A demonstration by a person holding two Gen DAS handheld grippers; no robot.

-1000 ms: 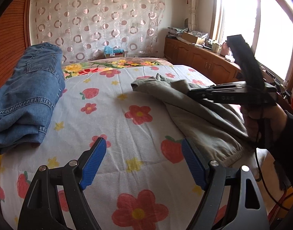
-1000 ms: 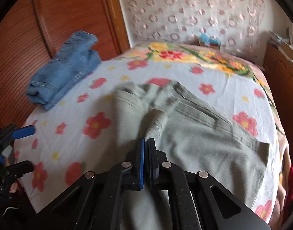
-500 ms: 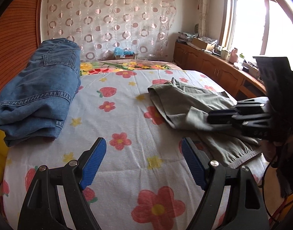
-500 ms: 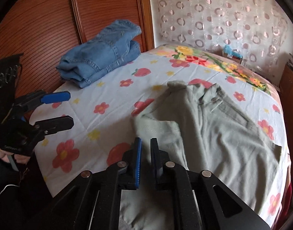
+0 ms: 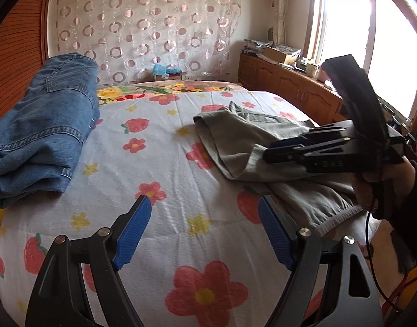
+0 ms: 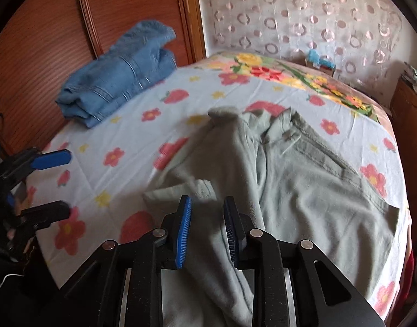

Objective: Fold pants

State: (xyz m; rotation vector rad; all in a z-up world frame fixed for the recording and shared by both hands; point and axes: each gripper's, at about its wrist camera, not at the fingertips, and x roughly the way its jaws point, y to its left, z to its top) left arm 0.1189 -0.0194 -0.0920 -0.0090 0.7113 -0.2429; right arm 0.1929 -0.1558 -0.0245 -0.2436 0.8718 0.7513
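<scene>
Grey-green pants lie crumpled on the right half of the flowered bed sheet, one leg end folded back toward the near edge. My right gripper hovers just over that folded leg end. Its jaws are opening; cloth shows in the gap, but the blue pads do not press on it. In the left wrist view the pants sit at right with the right gripper above them. My left gripper stands open over bare sheet, holding nothing, left of the pants.
Folded blue jeans rest at the bed's left side by the wooden wardrobe. A low wooden cabinet runs under the window at right. A hand holds the right gripper at the bed's near right corner.
The right gripper was shut on a fold of the pants a second ago; its jaws have since parted and the cloth has dropped onto the bed. The left gripper has stayed open.
</scene>
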